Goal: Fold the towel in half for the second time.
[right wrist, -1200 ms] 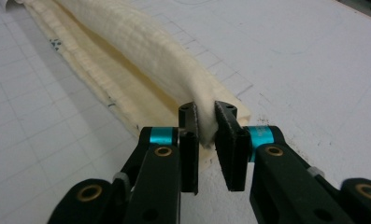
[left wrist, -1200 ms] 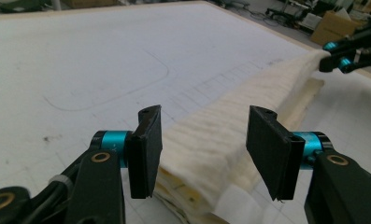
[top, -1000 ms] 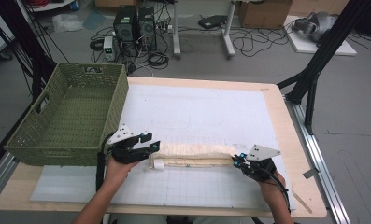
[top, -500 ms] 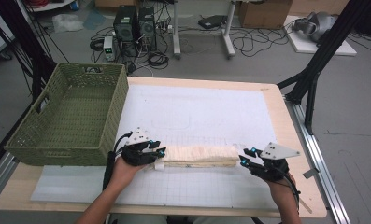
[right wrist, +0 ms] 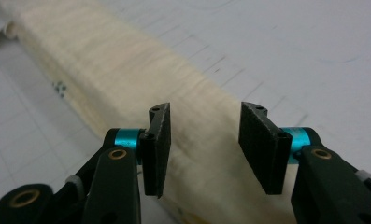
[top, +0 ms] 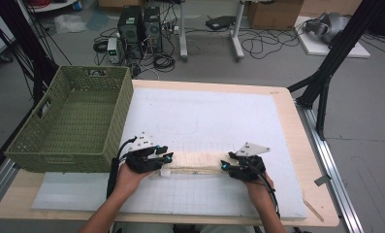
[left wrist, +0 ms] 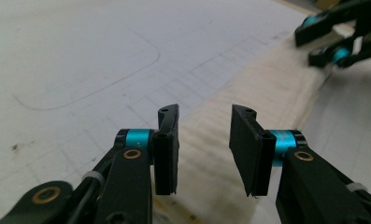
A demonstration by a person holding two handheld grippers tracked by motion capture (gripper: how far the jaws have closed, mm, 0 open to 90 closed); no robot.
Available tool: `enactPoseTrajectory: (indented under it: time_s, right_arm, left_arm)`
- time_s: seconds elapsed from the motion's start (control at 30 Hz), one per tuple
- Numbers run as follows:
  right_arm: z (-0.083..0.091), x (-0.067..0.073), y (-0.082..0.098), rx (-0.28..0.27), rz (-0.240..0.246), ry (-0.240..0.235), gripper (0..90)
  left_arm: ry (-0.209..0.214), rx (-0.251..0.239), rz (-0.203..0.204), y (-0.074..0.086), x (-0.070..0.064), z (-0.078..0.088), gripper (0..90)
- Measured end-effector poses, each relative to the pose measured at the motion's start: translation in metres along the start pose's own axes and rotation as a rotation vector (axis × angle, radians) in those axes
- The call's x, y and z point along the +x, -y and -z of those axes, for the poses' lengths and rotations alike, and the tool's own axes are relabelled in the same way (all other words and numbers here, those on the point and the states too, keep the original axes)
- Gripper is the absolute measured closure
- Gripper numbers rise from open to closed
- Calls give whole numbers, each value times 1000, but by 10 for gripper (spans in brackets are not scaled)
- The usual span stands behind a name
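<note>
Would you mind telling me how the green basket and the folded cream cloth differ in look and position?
The green basket is a tall, stiff woven box with a handle hole, overhanging the table's left edge; the folded cream cloth is a soft, flat, narrow strip lying on the white mat. The basket stands untouched, while the cloth has the left gripper and right gripper at its ends, jaws open. Both rest on the same table.

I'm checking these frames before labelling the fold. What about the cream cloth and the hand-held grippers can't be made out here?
- Folded cream cloth, high view: both ends sit under the hands, so its full length is hidden.
- Cloth's near end, left gripper view: cut off by the bottom edge and blurred.
- Small marks on the cloth, right gripper view: too small and blurred to read.
- Green basket, high view: its near wall hides part of the floor inside.
</note>
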State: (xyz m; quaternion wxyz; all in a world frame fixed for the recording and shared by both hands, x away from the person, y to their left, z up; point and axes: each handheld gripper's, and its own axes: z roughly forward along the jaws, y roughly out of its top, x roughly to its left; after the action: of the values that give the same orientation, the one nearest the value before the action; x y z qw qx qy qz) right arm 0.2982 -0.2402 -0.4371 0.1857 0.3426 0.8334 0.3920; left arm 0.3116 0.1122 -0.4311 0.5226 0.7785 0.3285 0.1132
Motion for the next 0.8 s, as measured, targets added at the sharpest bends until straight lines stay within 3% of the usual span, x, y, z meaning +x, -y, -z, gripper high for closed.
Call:
enactPoseTrajectory:
  time_s: [0.1, 0.2, 0.37, 0.47, 0.57, 0.8]
  right_arm:
    - [-6, 8, 5, 25, 25, -15, 542]
    - [-5, 8, 6, 25, 16, -25, 537]
    - [1, 3, 11, 34, -5, -20, 501]
    - [9, -5, 17, 40, -45, 2, 569]
    - [18, -14, 25, 33, -78, 14, 599]
    - [29, -18, 32, 37, -71, 36, 598]
  left_arm:
    - [11, 34, -9, 2, -3, -6, 626]
    - [15, 90, -27, 9, -6, -12, 650]
    - [-22, 175, -71, 15, -7, -14, 702]
    - [-58, 175, -80, 17, -7, -13, 780]
    - [-61, 176, -79, 17, -6, -11, 803]
    - [-64, 176, -69, 18, -6, -10, 799]
